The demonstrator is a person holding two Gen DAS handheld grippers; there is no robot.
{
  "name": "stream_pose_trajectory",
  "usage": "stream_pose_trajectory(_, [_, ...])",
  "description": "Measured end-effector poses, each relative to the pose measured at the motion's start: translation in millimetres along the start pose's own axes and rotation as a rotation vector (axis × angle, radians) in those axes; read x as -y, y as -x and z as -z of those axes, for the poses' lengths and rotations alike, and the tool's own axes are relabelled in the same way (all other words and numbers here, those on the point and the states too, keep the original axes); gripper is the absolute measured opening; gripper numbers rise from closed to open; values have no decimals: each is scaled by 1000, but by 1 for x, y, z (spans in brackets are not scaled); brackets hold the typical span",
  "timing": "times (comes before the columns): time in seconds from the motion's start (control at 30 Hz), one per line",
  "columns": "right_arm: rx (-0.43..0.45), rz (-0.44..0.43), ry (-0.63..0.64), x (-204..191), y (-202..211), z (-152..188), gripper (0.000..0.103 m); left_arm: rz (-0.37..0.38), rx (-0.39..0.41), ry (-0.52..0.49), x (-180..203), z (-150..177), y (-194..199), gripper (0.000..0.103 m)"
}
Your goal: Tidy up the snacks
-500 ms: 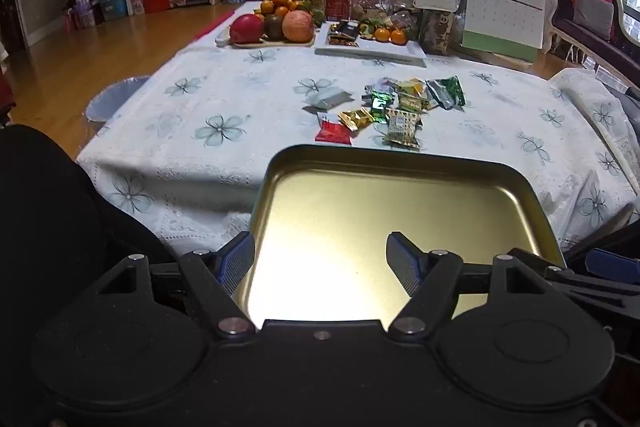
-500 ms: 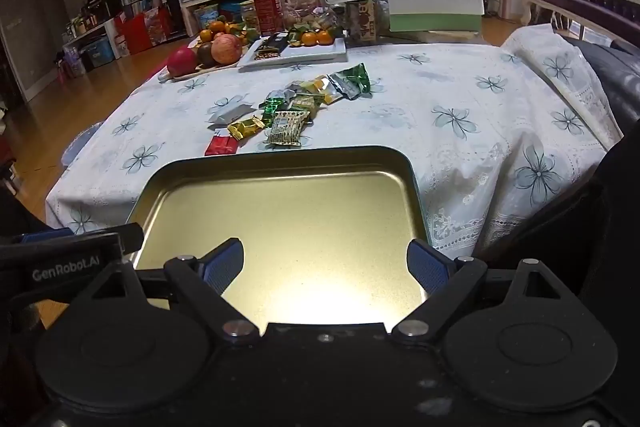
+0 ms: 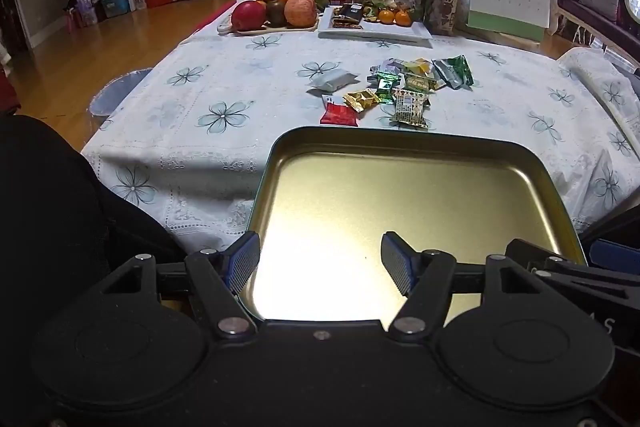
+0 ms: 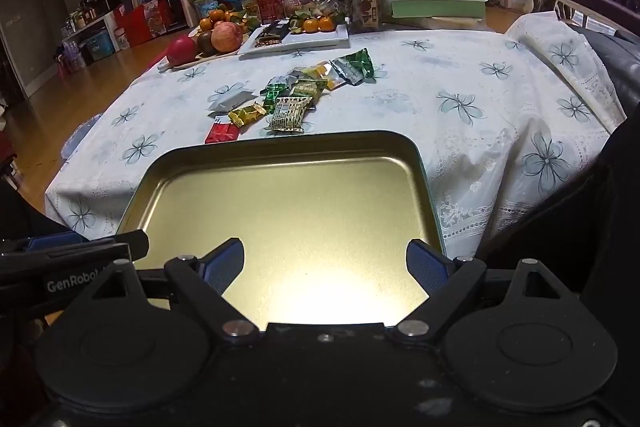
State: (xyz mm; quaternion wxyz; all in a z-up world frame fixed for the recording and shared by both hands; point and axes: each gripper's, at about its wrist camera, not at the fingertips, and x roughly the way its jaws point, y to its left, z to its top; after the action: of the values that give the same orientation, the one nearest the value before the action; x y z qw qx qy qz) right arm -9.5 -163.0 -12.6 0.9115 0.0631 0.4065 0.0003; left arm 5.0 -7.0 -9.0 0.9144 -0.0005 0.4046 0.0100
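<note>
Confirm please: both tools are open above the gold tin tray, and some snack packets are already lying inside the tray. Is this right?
Not quite. The gold tin tray is empty in both wrist views. The snack packets lie on the tablecloth beyond its far rim. The rest is right: the left tool and right tool are both open above it.

Two handheld grippers sit side by side at the near edge of the scene, the left gripper (image 3: 320,261) and the right gripper (image 4: 325,265) both level, pointing away, blue-padded fingers spread apart, gripping nothing.
</note>
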Motion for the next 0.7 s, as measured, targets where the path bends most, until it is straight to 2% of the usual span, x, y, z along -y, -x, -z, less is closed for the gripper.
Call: stream_pose_trajectory(0.7, [-12,15,-1,1,-3,0,92,0,-9,19,-3,3,-3,68])
